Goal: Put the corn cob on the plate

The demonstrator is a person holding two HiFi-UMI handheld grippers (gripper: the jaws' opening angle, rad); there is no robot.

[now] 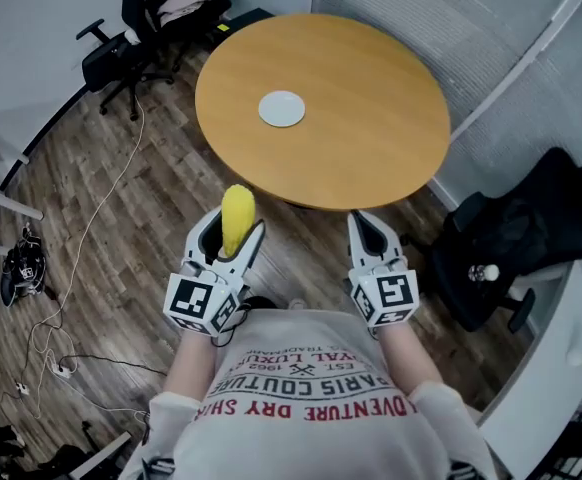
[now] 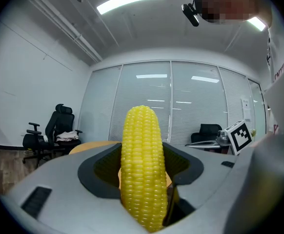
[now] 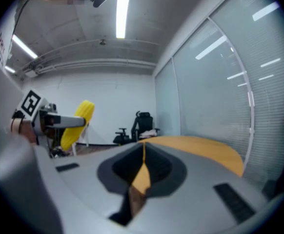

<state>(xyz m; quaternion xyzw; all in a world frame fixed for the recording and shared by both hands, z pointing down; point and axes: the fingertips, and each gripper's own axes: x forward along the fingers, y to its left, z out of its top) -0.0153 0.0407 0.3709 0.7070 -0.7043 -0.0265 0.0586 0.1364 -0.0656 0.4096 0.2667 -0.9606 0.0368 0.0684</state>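
A yellow corn cob [image 1: 236,218] stands upright between the jaws of my left gripper [image 1: 229,236], which is shut on it; in the left gripper view the corn cob [image 2: 142,165] fills the middle of the left gripper [image 2: 144,179]. My right gripper [image 1: 374,236] is shut with nothing in it, and the right gripper [image 3: 143,172] shows its jaws meeting along a thin line. A small white plate [image 1: 282,108] lies on the round wooden table [image 1: 371,138], well ahead of both grippers. From the right gripper view the corn cob [image 3: 77,124] shows at the left.
Both grippers hang over the wood floor [image 1: 121,248], short of the table's near edge. Black office chairs stand at the back left [image 1: 136,43] and at the right [image 1: 531,238]. Cables [image 1: 61,308] trail over the floor on the left. A glass wall [image 2: 181,106] lies beyond the table.
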